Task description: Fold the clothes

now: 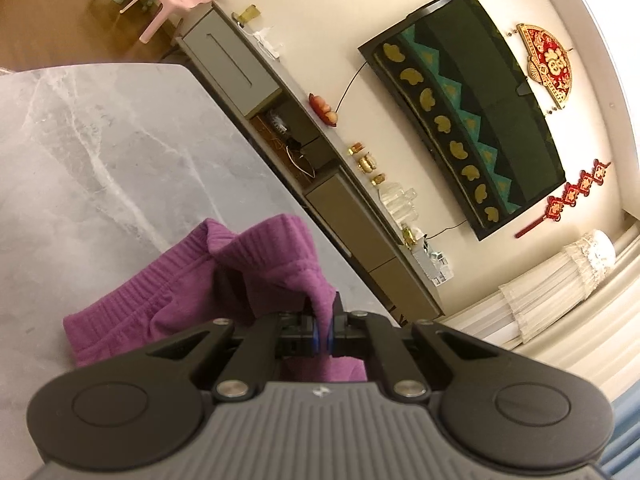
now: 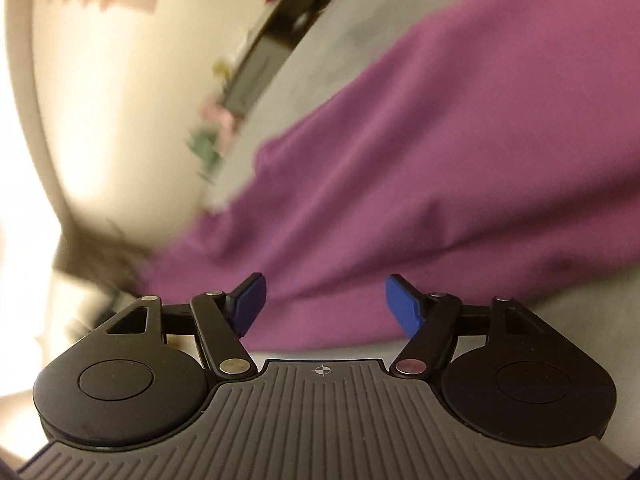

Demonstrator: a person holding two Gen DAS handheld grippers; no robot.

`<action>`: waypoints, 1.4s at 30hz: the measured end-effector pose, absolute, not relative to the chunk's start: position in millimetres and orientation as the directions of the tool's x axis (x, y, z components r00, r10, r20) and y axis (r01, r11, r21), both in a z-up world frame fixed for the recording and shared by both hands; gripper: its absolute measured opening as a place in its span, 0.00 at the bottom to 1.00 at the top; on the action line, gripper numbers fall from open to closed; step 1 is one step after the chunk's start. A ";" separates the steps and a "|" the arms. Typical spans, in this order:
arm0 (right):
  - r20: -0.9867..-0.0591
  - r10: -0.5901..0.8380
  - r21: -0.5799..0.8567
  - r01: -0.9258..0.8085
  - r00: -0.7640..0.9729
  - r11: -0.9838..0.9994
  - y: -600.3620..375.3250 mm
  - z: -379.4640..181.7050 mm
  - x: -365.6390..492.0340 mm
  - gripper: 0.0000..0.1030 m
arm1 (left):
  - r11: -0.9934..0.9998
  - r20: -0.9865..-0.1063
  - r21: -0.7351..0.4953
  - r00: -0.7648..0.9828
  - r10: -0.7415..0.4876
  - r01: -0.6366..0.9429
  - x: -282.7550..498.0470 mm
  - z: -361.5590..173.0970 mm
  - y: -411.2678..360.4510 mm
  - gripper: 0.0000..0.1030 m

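One purple ribbed knit garment (image 1: pixel 256 264) lay on grey marble-patterned table (image 1: pixel 88 152). Left gripper (image 1: pixel 322 330) clenched garment's ribbed edge; right gripper (image 2: pixel 324 308) released, jaws spread wide.

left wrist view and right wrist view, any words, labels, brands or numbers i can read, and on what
No text can be read for certain in either view.
Red and gold fan ornament on the wall: gold character-like marks, too small and tilted to read.
Left gripper body: a small pale logo mark, no letters.
Right gripper body: a crosshair symbol only.
Purple garment: no label visible.
Right wrist background: too blurred to read.
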State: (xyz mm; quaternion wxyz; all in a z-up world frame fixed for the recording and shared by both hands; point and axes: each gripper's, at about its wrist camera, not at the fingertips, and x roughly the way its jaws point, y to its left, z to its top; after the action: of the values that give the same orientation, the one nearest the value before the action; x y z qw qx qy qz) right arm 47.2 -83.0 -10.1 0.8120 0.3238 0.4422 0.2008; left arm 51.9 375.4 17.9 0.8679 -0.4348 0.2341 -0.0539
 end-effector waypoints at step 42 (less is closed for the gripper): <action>-0.645 0.500 0.119 -0.570 0.578 0.813 -70.2 102.5 35.1 0.45 | 0.834 -0.678 -0.400 0.735 0.010 -0.380 64.2 37.8 360.6 0.51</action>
State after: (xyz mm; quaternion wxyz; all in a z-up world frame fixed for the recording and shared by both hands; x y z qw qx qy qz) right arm 35.1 -70.2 102.5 0.8868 -0.0505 0.3467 0.3015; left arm 64.2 360.6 37.8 0.8924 -0.2667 0.3472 0.1094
